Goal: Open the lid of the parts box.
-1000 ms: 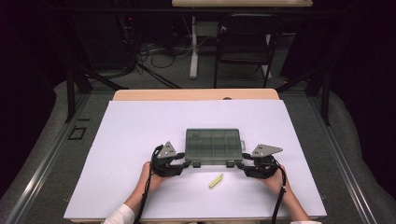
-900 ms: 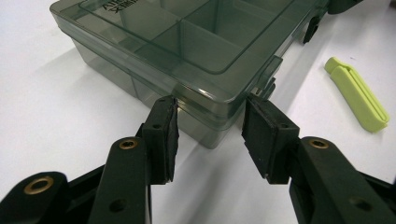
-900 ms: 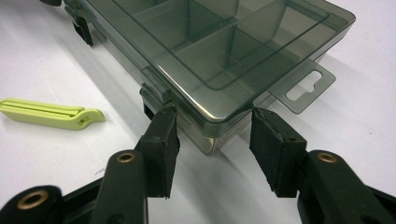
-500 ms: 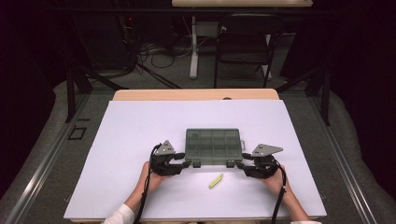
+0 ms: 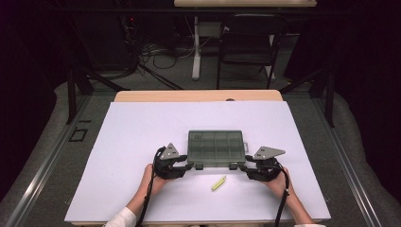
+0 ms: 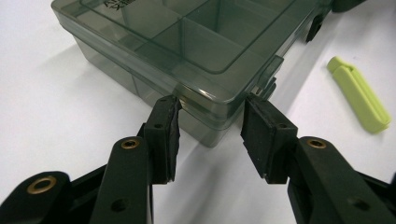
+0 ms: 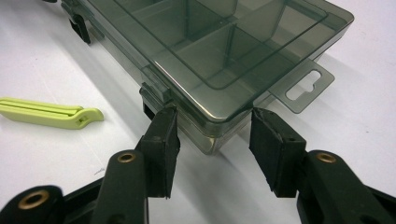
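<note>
Your smoky, see-through compartment box [image 5: 216, 148] lies flat just below the centre of the high view, on the white tabletop [image 5: 142, 127], lid down and its dividers showing through the clear plastic. Two small dark latches sit on its near edge, and in the right gripper view a flat hang tab [image 7: 306, 86] with a slot juts from the box's side at the right of the frame. The only loose thing nearby is a lime-green plastic lever [image 5: 218, 183], slim and rounded, lying below the box in the high view, between your two hands and apart from both; it touches neither the box nor any jaw. Your left gripper [image 6: 210, 128] sits at the box's lower left corner in the high view: in the left gripper view that rounded corner pokes into the gap between the two black, matte jaws, which stand moderately apart, their tips right at the box walls on either side, though real contact is hard to judge. Your right gripper [image 7: 212, 133] mirrors it at the lower right corner, jaws likewise parted and straddling the corner, tips close against the lid edge. Beyond the table, at the top of the high view, a dark chair [image 5: 248, 42] and tangled cables stand on the floor.
</note>
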`<state>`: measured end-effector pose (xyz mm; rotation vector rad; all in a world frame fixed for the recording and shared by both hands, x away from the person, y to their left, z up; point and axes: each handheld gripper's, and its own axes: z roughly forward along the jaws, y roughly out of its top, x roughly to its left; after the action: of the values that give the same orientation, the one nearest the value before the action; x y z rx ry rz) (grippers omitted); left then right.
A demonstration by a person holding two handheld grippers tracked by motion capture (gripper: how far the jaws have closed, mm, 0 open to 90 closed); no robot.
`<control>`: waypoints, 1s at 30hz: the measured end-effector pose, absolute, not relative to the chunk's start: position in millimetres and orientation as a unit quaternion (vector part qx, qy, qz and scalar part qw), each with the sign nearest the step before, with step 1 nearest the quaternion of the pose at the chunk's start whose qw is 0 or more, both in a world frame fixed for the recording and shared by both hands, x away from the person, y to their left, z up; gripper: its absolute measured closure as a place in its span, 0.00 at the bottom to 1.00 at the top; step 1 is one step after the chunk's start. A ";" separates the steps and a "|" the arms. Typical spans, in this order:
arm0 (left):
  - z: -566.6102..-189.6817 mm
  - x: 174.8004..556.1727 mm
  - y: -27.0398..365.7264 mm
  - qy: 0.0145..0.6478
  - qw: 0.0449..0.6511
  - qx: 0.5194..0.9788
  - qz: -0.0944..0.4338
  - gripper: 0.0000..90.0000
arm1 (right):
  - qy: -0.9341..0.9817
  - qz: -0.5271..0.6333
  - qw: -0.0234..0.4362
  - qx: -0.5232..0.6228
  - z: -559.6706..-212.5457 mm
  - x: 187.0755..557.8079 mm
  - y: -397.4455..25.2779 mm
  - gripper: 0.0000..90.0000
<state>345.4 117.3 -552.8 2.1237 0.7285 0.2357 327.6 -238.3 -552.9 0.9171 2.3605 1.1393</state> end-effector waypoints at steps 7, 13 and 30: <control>-553.2 348.9 121.3 0.307 0.441 0.841 0.066 0.63 | 0.832 0.411 0.172 0.330 -553.5 328.5 -240.1 0.58; -554.0 350.3 122.9 0.316 0.449 0.834 0.051 0.63 | 0.831 0.413 0.168 0.332 -553.6 329.1 -240.9 0.58; -553.1 343.8 118.4 0.286 0.429 0.852 0.094 0.64 | 0.829 0.416 0.171 0.334 -550.7 328.0 -240.3 0.62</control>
<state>343.8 118.4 -553.1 2.1266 0.7145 0.2337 328.0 -240.3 -550.7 0.9470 2.3526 1.1798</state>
